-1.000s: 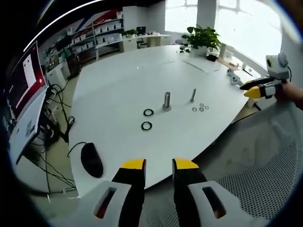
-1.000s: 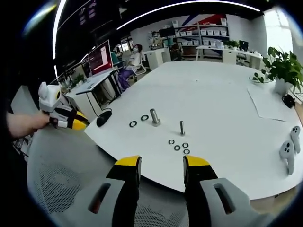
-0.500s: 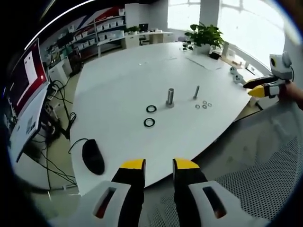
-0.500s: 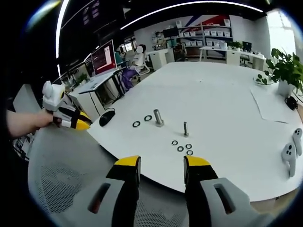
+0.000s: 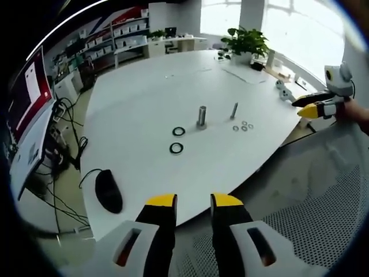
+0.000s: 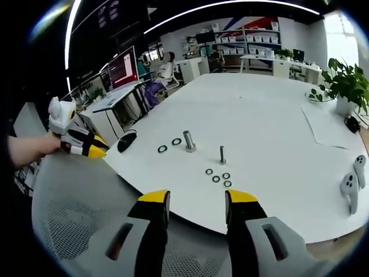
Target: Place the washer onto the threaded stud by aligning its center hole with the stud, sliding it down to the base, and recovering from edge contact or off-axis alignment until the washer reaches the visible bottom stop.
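Both the left gripper point(image 5: 193, 200) and right gripper point(image 6: 196, 198) hang empty with jaws apart, while the small thin metal washers point(image 6: 217, 176) lie beside the slim threaded stud point(image 6: 222, 154), likely light, slippery, best pinched by the rim.

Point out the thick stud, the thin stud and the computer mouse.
Thick stud point(image 6: 188, 141), right gripper view, mid shaft.
Thin stud point(image 6: 222, 154), right gripper view, mid shaft.
Mouse point(image 5: 108, 191), left gripper view, top of its black shell.

White table point(image 5: 144, 92), two studs, washers, open left gripper point(image 5: 193, 201)
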`<state>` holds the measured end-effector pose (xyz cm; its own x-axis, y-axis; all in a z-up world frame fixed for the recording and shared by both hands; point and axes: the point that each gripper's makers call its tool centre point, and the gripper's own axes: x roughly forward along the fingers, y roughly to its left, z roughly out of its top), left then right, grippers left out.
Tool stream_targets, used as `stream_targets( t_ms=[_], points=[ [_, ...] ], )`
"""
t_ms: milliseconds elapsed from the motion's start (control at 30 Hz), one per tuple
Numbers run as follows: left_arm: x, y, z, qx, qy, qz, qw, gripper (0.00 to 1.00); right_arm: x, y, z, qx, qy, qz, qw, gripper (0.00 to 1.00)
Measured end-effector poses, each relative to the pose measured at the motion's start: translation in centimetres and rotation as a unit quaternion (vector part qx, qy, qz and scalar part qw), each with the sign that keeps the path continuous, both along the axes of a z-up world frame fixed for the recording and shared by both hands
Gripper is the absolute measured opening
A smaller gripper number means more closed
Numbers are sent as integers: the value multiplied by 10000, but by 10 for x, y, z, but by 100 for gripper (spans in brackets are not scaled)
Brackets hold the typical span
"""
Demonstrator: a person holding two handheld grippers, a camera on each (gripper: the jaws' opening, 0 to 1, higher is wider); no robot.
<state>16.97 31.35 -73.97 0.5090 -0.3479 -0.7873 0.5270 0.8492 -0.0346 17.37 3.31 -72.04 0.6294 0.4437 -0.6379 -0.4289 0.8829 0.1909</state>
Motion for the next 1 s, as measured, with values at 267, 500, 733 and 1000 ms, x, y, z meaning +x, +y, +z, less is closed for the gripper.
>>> stream_targets(
  t_ms=[267,500,733,1000],
  points=[
    [-1,-2,-1,155,-51,-163,9997,21,1,0,1,7,-20,26,10000,42],
    [-2,-4,-3,-8,187,-81,9998,24,1,1,1,39,1,48,10000,42],
    [-6,-5,-14,52,638,-241,9977,25,0,1,2,76,-14,44,10000,42],
    [17,-14,-19,182,696,-412,9966,26,-1,4,3,95,-56,140,9998,43]
  ],
)
